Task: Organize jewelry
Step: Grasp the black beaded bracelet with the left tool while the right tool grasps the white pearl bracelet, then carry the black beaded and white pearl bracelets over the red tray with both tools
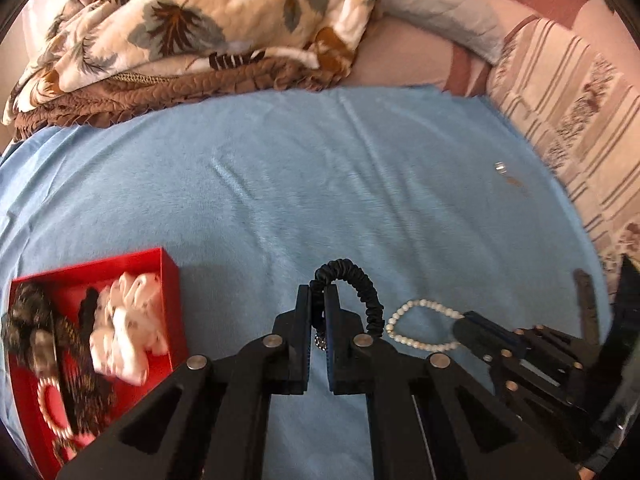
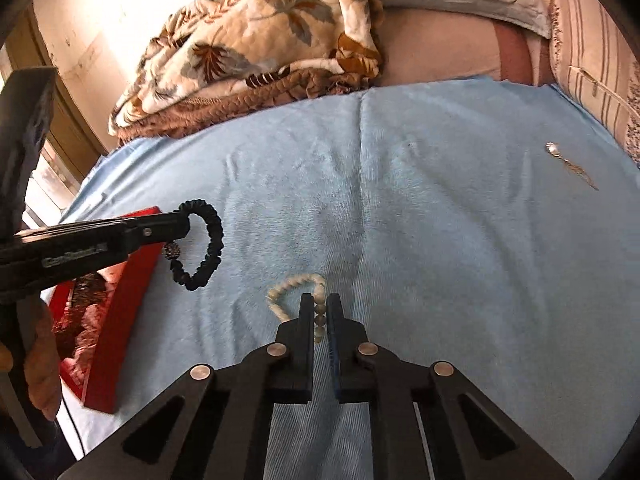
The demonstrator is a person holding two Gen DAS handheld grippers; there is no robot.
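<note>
My left gripper (image 1: pixel 319 296) is shut on a black braided bracelet (image 1: pixel 362 288) with a sparkly bead and holds it above the blue cloth; from the right wrist it hangs as a loop (image 2: pixel 208 252). My right gripper (image 2: pixel 320 304) is shut on a white pearl bracelet (image 2: pixel 288 286), which lies on the cloth; in the left wrist view the pearls (image 1: pixel 416 320) show to the right. A red box (image 1: pixel 120 272) with scrunchies and bracelets sits at the left.
A small silver earring or pendant (image 2: pixel 568 164) lies on the blue cloth (image 2: pixel 440 220) at the far right. A floral blanket (image 1: pixel 200 32) and a striped pillow (image 1: pixel 568 112) border the cloth behind and to the right.
</note>
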